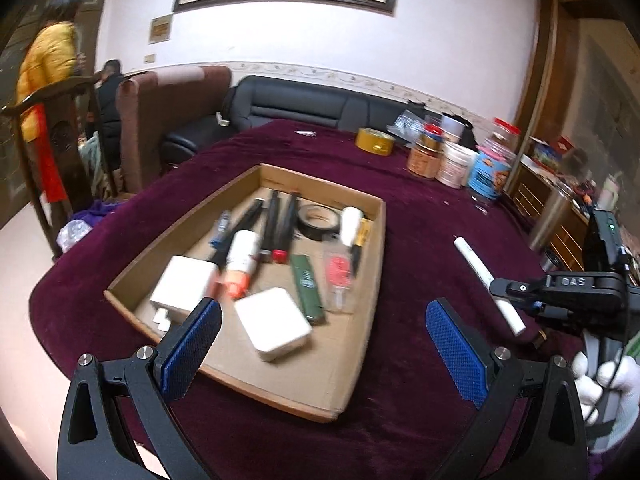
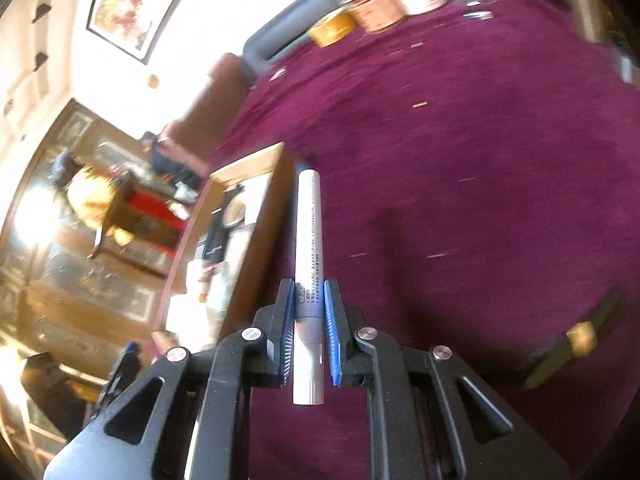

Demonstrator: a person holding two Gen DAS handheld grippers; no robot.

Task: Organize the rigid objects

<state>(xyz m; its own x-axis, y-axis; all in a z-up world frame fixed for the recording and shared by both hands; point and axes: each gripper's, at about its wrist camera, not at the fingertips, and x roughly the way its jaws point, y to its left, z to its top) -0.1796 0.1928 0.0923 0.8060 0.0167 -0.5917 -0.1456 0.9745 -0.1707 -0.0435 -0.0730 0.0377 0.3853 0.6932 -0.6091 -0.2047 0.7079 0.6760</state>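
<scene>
Right wrist view: our right gripper (image 2: 307,332) pinches the white marker (image 2: 308,240) lengthwise along its fingers, tip toward the cardboard tray (image 1: 360,320) lying leftward; our left gripper (image 1: 320,344) hangs spread over it.

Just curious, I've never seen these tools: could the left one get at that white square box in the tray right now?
Probably yes. The left gripper has open, empty jaws, and the white square box lies uncovered in the cardboard tray.
</scene>
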